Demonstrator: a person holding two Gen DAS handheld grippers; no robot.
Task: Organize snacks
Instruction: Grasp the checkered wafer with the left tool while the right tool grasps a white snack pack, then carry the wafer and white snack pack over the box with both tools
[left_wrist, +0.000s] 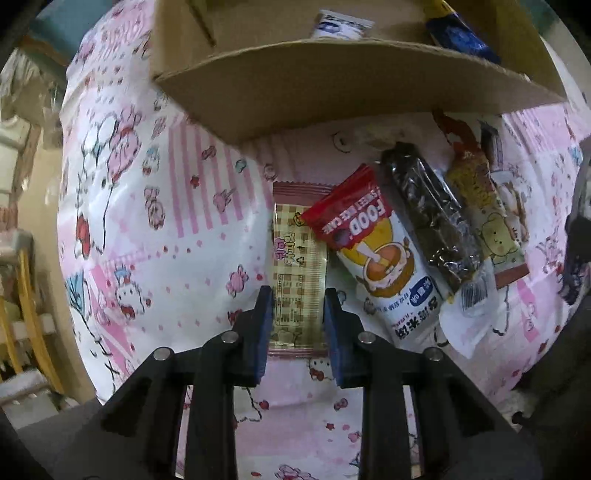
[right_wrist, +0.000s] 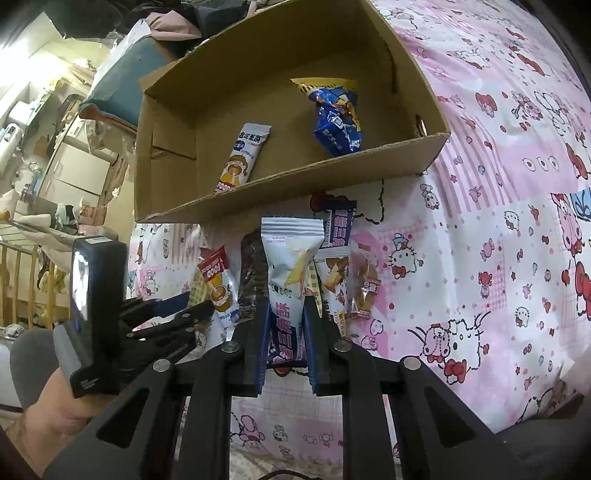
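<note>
- Pink cartoon-print bedsheet (left_wrist: 155, 206) under brown cardboard box (left_wrist: 332, 81); left hand-held gripper (left_wrist: 298, 317) pinching beige checked snack packet (left_wrist: 297, 266) lying flat; thin wrapper may slip.
- Right hand-held gripper (right_wrist: 286, 332) clamped on white-blue snack pouch (right_wrist: 290, 258) below box; may snag neighbours.

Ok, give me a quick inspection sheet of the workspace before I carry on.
Surface: pink cartoon-print cloth, covering all the area in view.
Job's things: cardboard box holds a white rice-cake stick and a blue packet; other snacks lie in a row in front of it, including a red-topped rice-cake stick and a dark bar.
Clutter: nothing seen on the cloth.
Grippers: left gripper shut on the checked beige packet; right gripper shut on the white pouch.
Cables: nothing seen.
Surroundings: crowded room, wooden railing, teal cushion behind the box.
</note>
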